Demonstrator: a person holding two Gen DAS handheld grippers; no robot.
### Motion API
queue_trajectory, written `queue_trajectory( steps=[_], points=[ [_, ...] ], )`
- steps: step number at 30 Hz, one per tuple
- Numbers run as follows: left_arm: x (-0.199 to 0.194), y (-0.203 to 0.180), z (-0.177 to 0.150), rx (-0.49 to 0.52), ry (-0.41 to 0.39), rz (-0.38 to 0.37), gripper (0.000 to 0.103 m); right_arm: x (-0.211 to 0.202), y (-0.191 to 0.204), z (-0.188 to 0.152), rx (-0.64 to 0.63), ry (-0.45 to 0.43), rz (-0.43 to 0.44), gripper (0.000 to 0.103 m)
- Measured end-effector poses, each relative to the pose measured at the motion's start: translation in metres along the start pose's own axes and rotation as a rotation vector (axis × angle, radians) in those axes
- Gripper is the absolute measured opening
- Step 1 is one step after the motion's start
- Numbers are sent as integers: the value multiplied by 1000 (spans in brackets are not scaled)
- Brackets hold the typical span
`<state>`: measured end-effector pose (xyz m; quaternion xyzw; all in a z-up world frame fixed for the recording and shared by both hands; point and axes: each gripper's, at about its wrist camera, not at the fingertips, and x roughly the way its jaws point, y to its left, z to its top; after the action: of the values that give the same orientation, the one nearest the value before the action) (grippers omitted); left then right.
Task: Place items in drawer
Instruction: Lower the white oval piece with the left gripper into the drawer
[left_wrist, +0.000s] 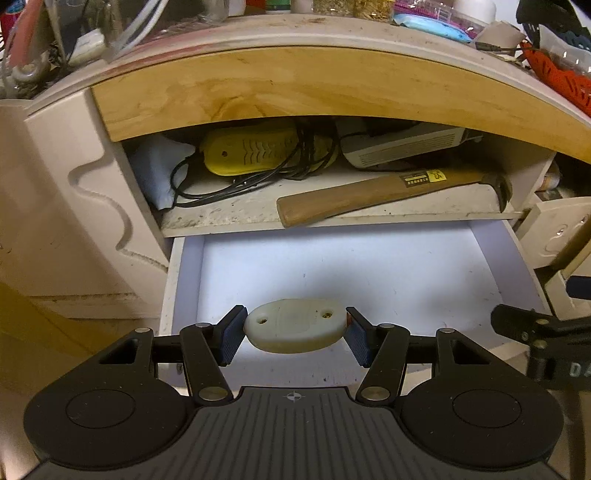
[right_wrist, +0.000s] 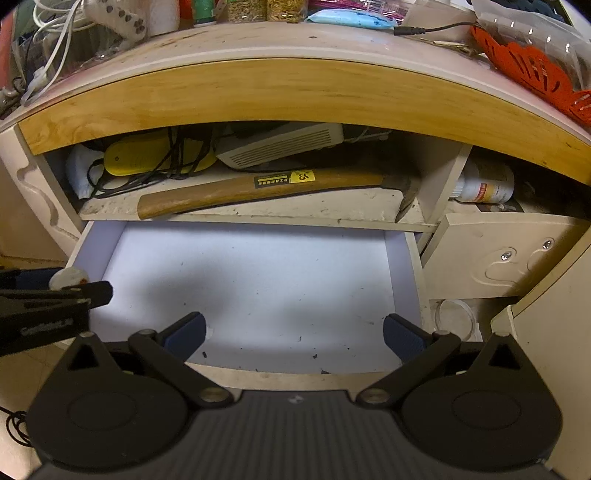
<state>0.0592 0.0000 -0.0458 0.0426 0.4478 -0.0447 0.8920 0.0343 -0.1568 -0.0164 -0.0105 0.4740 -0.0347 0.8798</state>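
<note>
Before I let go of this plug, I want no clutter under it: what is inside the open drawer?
The drawer holds nothing but dark specks. The left claw grips the oval plug above it, hiding a patch of floor.

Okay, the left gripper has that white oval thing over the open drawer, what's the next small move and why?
Probably lower it a little, then release. The left gripper is shut on the white oval piece, which hangs above the bare drawer floor; nothing lies beneath it.

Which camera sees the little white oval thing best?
The left wrist view: the white oval thing sits centred between the left gripper pads, over the open drawer. The right wrist view shows only an edge of it at far left.
</note>
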Motion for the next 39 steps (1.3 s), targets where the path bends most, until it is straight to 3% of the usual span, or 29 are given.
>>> queue_trajectory(
  steps=[26, 39],
  points=[
    [110, -7, 24, 12, 87, -2, 56, 7, 3, 4, -4, 3, 18, 103],
    [146, -4, 20, 11, 231, -14, 56, 9, 4, 4, 9, 23, 29, 103]
  ],
)
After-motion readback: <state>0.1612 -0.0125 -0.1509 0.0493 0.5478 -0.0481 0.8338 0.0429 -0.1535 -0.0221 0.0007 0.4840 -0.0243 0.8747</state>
